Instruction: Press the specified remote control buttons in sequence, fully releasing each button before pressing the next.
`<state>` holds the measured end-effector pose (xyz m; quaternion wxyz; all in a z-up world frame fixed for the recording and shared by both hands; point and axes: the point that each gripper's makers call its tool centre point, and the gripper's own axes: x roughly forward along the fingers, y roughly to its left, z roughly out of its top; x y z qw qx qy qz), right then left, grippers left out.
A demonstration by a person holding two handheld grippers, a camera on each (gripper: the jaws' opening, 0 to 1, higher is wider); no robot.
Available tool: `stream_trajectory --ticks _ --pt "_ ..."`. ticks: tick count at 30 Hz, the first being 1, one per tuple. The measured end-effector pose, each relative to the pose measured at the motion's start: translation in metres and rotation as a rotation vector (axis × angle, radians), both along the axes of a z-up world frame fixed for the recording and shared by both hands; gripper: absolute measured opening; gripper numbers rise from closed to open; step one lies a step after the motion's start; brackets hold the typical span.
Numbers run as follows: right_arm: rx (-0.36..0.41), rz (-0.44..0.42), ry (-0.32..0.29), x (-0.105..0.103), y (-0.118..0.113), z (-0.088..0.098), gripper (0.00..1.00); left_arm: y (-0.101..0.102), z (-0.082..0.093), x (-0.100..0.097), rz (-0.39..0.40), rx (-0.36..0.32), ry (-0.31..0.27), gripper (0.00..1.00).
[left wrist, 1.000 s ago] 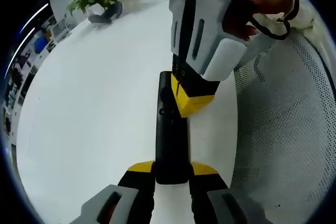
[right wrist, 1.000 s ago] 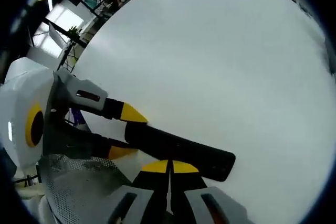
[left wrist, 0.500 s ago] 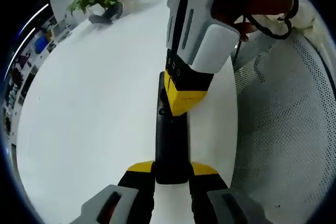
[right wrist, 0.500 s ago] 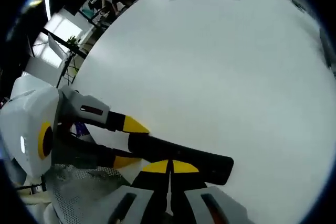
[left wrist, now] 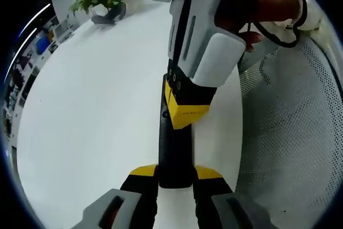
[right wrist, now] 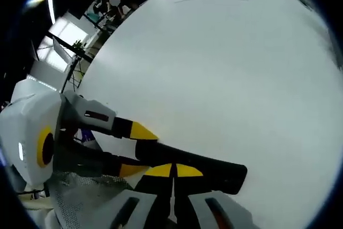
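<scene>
Left gripper view showed a broad white tabletop (left wrist: pixel 91 111) bearing a long black remote control (left wrist: pixel 174 143), its near end clamped by the left gripper (left wrist: pixel 176 174). The right gripper (left wrist: pixel 185 112), jaws closed together, sat upon the buttons; pressing straight down, then lifting fully clear, seemed wisest.

Both views close above remote (left wrist: pixel 174 148)
</scene>
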<state>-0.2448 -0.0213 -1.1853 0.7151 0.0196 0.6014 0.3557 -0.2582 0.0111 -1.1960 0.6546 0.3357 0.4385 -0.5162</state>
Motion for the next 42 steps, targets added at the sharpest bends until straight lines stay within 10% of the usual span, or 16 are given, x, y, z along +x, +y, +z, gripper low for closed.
stream_trajectory --ticks 42 --pt "0.064 0.009 0.006 -0.004 0.009 0.002 0.00 0.000 0.000 0.001 0.018 0.000 0.003 0.24"
